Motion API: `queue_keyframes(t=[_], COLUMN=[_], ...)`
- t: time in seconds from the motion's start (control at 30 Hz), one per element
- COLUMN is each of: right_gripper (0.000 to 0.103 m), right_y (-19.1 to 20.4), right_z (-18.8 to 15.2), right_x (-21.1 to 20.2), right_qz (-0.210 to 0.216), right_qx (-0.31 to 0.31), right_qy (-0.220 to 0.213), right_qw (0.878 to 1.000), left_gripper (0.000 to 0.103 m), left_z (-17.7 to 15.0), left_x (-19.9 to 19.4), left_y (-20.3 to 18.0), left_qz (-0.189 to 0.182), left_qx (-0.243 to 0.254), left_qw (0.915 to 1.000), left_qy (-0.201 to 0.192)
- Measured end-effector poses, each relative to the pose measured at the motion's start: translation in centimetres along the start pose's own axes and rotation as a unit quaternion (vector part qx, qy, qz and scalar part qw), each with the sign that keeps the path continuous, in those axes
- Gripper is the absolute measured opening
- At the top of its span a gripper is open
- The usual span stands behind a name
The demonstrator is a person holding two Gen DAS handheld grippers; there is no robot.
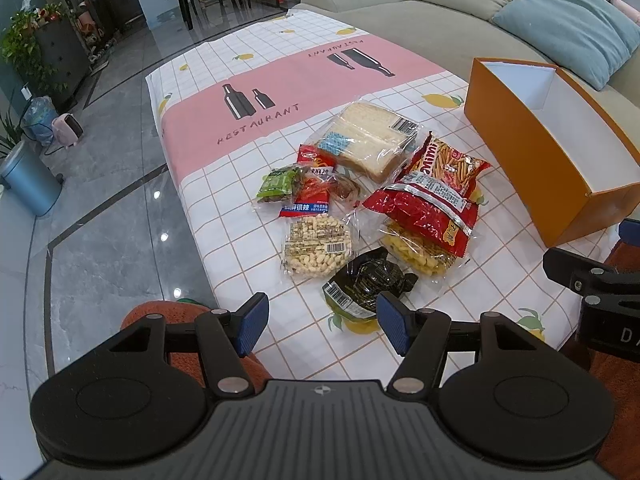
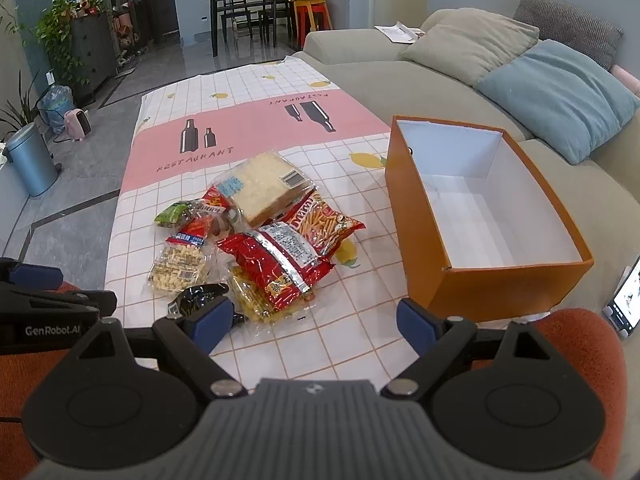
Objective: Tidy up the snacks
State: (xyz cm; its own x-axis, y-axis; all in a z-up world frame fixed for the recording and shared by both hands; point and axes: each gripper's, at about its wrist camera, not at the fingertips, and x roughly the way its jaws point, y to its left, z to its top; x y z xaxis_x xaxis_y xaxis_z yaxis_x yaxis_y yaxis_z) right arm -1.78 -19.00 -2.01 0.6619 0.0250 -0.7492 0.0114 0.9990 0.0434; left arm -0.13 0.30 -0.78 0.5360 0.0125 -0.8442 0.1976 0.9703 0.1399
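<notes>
Orange box (image 2: 440, 264), one; two red snack bags (image 2: 276, 268) beside it.

Home living room: sofa (image 2: 400, 76), dining table (image 2: 244, 0)

The snack pile (image 2: 256, 248) fills the middle of the counter (image 2: 352, 344). The orange box (image 2: 472, 216) stands open at the right edge. Bare cloth runs between them and along the near edge.
</notes>
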Motion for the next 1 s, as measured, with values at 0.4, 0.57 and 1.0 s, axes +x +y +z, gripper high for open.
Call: queue_keyframes(t=[0.4,0.57,1.0], right_gripper=[0.087,0.087,0.087], right_y=[0.2,0.26,0.28], right_z=[-0.08,-0.03,0.11], right_x=[0.03,0.04,0.06], right_qz=[0.001,0.001,0.002], right_qx=[-0.006,-0.007,-0.01], right_qy=[0.006,0.007,0.008], right_qw=[1.0,1.0,1.0], left_gripper=[0.074,0.074,0.074], left_z=[-0.12,-0.16,0.01], left_x=[0.04,0.12,0.05], left_y=[-0.21,-0.43,-0.42], left_qz=[-0.002,-0.003,-0.021], left_qx=[0.003,0.004,0.0], left_qw=[1.0,1.0,0.9998], left_qy=[-0.001,-0.001,0.0])
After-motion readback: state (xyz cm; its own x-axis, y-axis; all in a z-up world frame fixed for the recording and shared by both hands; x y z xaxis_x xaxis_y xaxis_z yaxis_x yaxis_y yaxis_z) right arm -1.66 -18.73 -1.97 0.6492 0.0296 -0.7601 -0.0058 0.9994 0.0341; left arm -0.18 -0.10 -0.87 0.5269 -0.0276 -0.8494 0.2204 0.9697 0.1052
